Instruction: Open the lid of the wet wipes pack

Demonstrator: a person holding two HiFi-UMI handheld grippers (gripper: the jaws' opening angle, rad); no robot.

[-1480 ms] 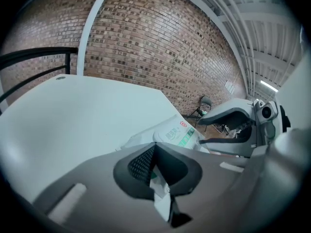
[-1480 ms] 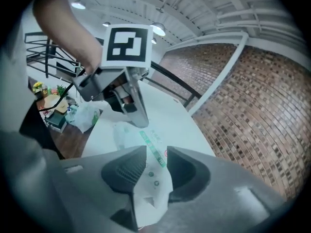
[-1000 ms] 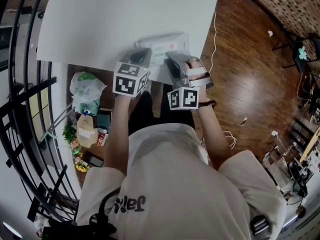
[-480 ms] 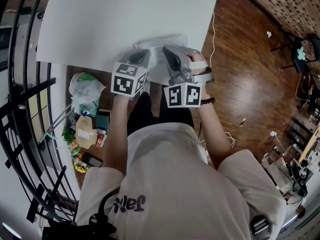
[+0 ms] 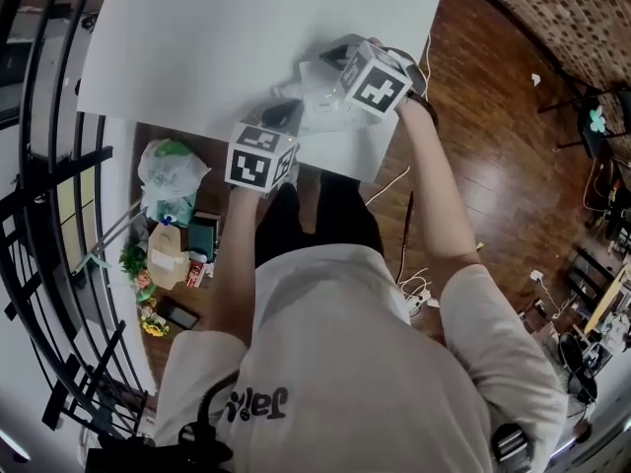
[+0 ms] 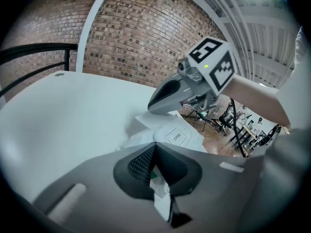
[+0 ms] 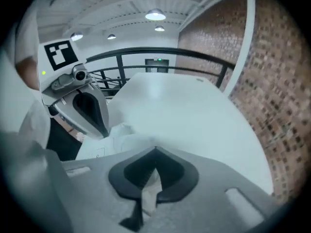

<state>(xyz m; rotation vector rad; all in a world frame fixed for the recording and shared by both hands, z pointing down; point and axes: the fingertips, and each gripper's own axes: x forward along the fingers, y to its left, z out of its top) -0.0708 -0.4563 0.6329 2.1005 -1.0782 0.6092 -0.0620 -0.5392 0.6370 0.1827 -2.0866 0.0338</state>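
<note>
My left gripper (image 6: 154, 148) was shut tight on the near end of the pack (image 5: 317, 106), and I could see a bit of its white and green wrap pinched between the jaws. My right gripper (image 7: 155, 152) was shut tight too, and it pinched a crumpled white bit of wrap at the other end of the pack. So I held the pack from both ends, with the two grippers pointing at each other over it. The pack was on the white table (image 5: 246, 28), close to my edge and nearer the right corner. Its lid (image 6: 177, 136) was on the top side, between the two grippers. It was a flat white flap with the word OPEN on it, and it lay down flat. Neither gripper touched the lid. The rest of the table stretched away past the pack. A brown wood floor (image 5: 493, 166) showed to the right of the table. A green and white bag (image 5: 168, 170) sat on the floor to the left. Far off there was a brick wall (image 6: 136, 38) and a dark rail (image 7: 160, 52).
</note>
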